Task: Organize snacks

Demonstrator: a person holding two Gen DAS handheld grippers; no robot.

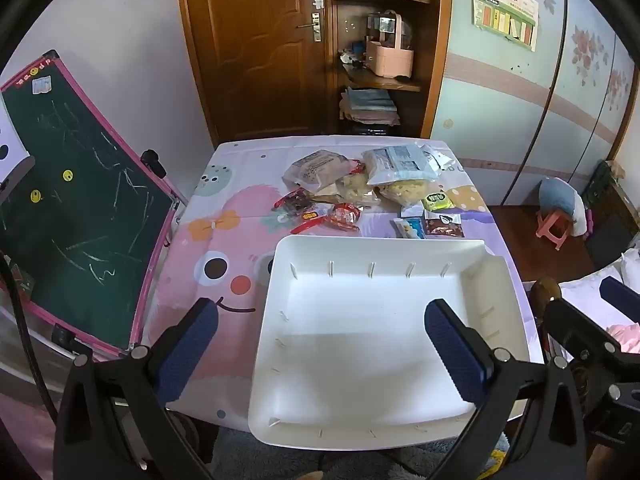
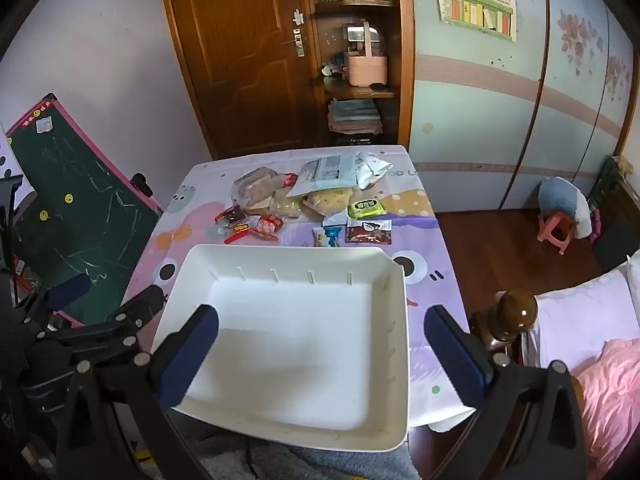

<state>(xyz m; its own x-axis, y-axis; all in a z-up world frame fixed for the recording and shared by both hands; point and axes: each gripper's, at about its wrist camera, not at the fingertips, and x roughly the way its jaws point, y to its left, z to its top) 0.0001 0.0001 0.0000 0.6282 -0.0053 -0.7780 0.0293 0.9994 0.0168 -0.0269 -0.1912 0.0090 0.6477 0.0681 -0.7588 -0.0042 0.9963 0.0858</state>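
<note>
A white plastic bin (image 1: pixel 280 248) (image 2: pixel 192 256) sits empty at the near edge of the table, overhanging it slightly. Behind it lies a heap of snack packets: a large white bag (image 1: pixel 400 164) (image 2: pixel 328 174), a brown bread bag (image 1: pixel 316 170) (image 2: pixel 256 186), red packets (image 1: pixel 344 216) (image 2: pixel 270 226), a green packet (image 1: pixel 438 200) (image 2: pixel 366 208) and a dark brown packet (image 1: pixel 444 226) (image 2: pixel 368 235). My left gripper (image 1: pixel 322 352) hovers open above the bin's near left side. My right gripper (image 2: pixel 322 354) hovers open above the bin's near right side. Neither holds anything.
The table wears a cartoon cloth (image 1: pixel 224 240) (image 2: pixel 424 288). A chalkboard easel (image 1: pixel 80 208) (image 2: pixel 80 216) leans at the left. A bed with a wooden post (image 2: pixel 516 312) and pink blanket stands at the right. A pink stool (image 2: pixel 556 232), wardrobe and wooden door lie beyond.
</note>
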